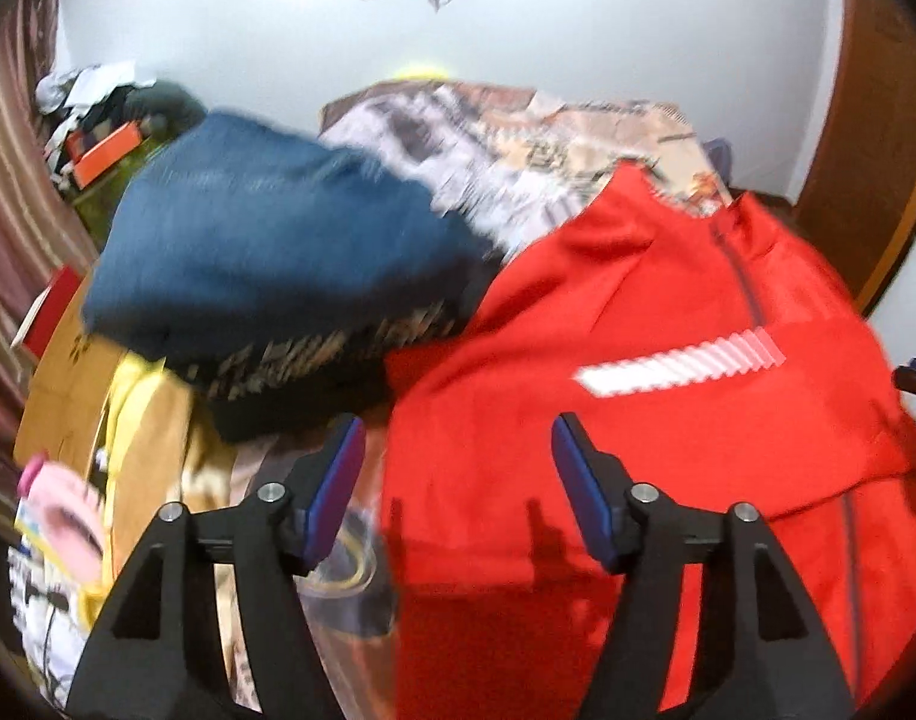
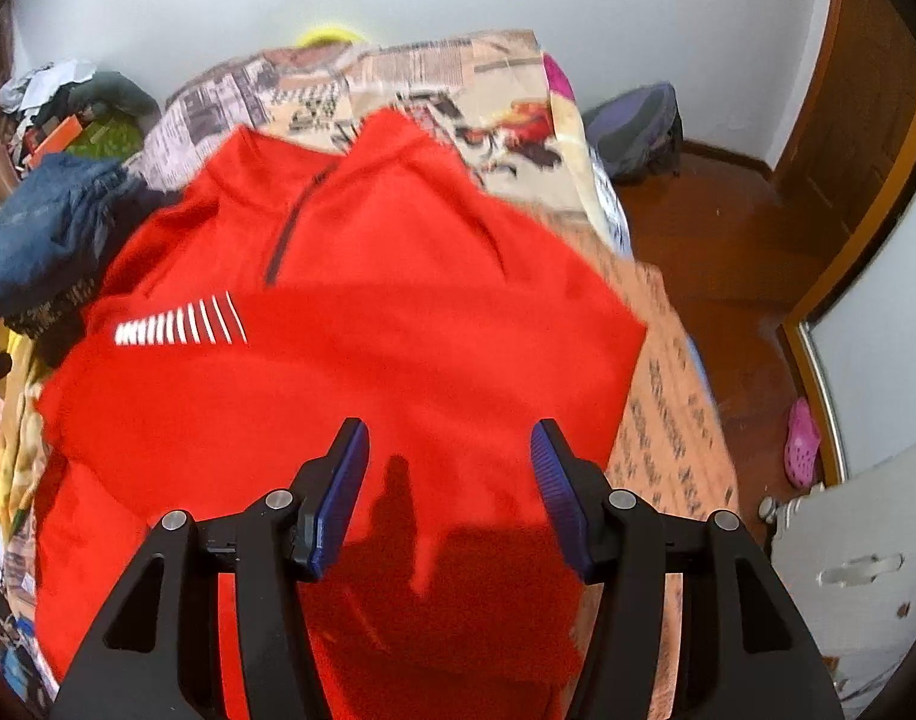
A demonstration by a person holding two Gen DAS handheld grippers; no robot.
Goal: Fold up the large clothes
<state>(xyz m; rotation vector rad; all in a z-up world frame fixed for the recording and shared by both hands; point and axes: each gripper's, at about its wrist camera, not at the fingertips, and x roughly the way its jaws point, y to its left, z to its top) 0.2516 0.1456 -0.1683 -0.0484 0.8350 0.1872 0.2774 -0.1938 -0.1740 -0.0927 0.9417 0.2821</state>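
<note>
The bed [image 2: 458, 78], under a newsprint-patterned cover, carries everything and runs away ahead of both tools. On it, directly beneath and in front of them, the red zip-neck top [image 2: 350, 312] lies front up, collar at the far end, white striped mark on its chest. The near part looks doubled over, a darker band under the right tool, though blur makes that uncertain. A blue garment pile [image 1: 266, 240] sits ahead and to the left of the left tool, touching the red top's edge.

The left tool [image 1: 455, 462] hangs above the top's left edge, released, nothing between its blue pads. The right tool [image 2: 449, 468] hovers over the near middle of the top, also released and empty; its shadow falls on the cloth just below.

The step in hand seems to be the pause between folds, both tools free of the fabric. The next move likely calls for lowering each tool to a side or sleeve edge, pinching the cloth without dragging the blue pile, and carrying it across.
</note>
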